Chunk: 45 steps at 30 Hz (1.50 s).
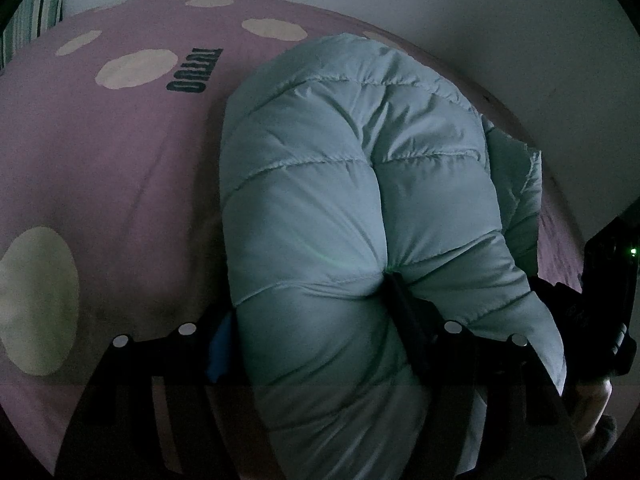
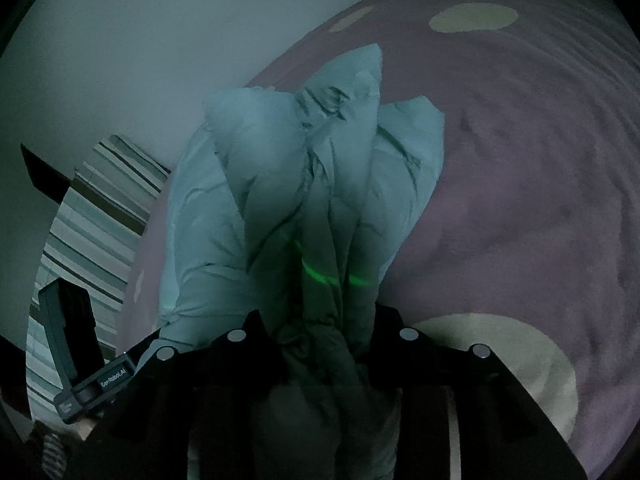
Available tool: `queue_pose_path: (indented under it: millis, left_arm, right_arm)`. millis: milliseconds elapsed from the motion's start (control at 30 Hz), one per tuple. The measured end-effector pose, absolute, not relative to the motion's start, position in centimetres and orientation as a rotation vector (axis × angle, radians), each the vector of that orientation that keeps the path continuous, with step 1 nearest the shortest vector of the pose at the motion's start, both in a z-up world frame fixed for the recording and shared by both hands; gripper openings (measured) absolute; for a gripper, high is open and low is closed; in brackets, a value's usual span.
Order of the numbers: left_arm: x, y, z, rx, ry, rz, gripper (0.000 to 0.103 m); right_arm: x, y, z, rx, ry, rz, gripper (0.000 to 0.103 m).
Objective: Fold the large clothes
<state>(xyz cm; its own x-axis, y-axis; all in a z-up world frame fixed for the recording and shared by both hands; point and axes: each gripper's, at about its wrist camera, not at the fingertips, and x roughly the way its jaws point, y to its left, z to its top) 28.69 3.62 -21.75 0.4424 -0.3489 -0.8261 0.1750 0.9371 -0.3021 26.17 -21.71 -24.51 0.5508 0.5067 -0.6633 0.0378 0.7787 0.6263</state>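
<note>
A pale blue-green quilted puffer jacket [image 1: 320, 200] lies bunched on a pink bed cover [image 1: 120, 160]. My left gripper [image 1: 316, 340] is shut on a thick fold of the jacket, which bulges over the fingers; one dark finger [image 1: 408, 320] presses into a seam. In the right wrist view the jacket [image 2: 280, 184] hangs in folds from my right gripper [image 2: 324, 340], which is shut on a gathered bunch of it. The right gripper's body [image 1: 608, 320] shows at the right edge of the left wrist view, and the left gripper's body [image 2: 72, 360] at the lower left of the right wrist view.
The pink cover has cream spots [image 1: 132, 68] and dark lettering [image 1: 192, 72]. A pale wall [image 1: 440, 0] runs along the far side of the bed. Striped fabric [image 2: 88, 216] lies at the bed's end. The scene is dim.
</note>
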Motion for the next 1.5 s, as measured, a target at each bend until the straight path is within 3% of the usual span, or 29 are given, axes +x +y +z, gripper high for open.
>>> queue_pose_path:
  millis: [500,833,900,1100,1500]
  left_arm:
    - [26.0,2.9,-18.7,-0.046,0.973,-0.238,0.079]
    - [21.5,2.6,-13.1,0.003,0.819,-0.171,0.085]
    - [20.5,2.7,-12.1,-0.002,0.799,-0.155,0.085]
    - [17.4,2.7,-9.8,0.014,0.744,-0.096,0.090]
    - [14.0,2.7,-8.3,0.022,0.692,-0.063,0.091]
  right_arm:
    - [23.9,-24.9,-23.8,0.712,0.924,0.209,0.060]
    - [19.5,-25.4,-18.5,0.570,0.847,0.008,0.062]
    - [18.4,-24.6,-17.2,0.502,0.835,-0.035,0.069]
    - [14.5,-21.3,-13.4,0.278,0.744,-0.111,0.075]
    - [11.2,-17.3,-10.3,0.161,0.647,-0.081,0.077]
